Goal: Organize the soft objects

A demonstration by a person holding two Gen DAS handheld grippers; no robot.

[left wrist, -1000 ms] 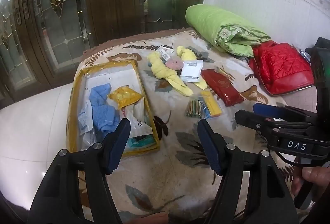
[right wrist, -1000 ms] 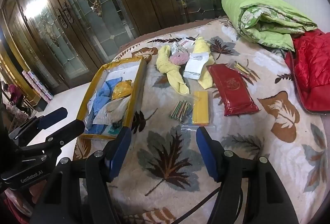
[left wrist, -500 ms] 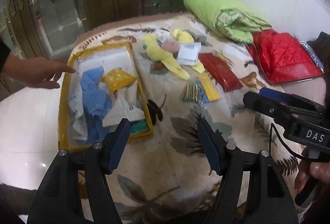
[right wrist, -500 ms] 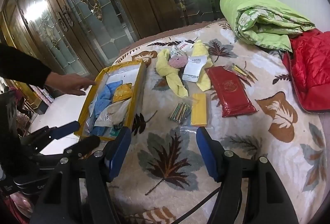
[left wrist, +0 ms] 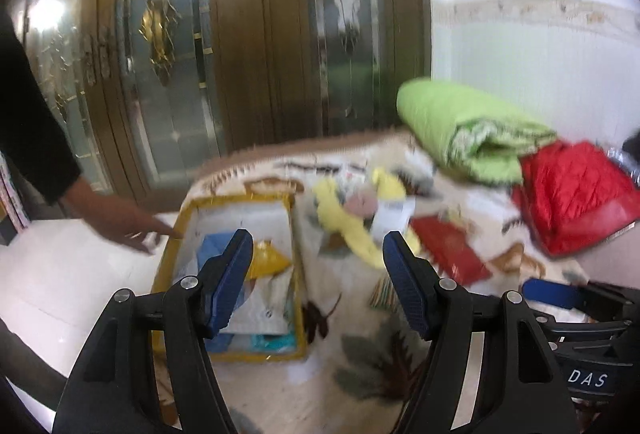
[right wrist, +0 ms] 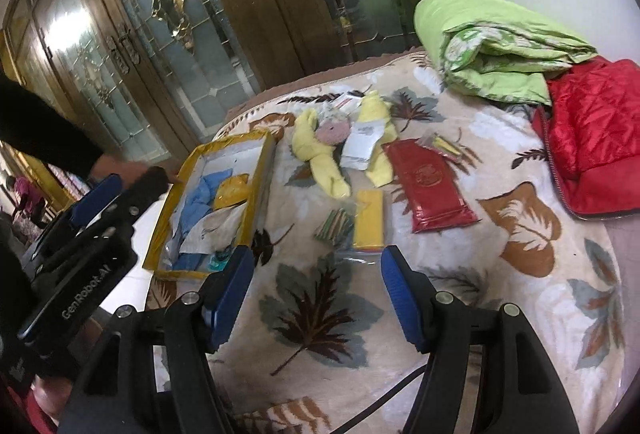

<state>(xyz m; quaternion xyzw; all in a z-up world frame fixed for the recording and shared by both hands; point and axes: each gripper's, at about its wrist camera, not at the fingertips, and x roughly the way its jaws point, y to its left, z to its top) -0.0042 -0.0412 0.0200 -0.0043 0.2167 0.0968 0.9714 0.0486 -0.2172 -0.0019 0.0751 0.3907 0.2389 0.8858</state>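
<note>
- Left gripper and right gripper hover over the leaf-print blanket, jaws spread wide, both holding nothing.
- Past them, a yellow-trimmed clear pouch holds blue cloth.
- Beside it, a bare hand touches its rim.
- Farther, 2 yellow towels lie beside a red packet.
- At the back, a green quilt rests against a red jacket.

Left wrist view: looked forward, low over the bed, blurred; right wrist view: from beside it, higher, facing the doors; both shared the yellow-edged case and green quilt.
</note>
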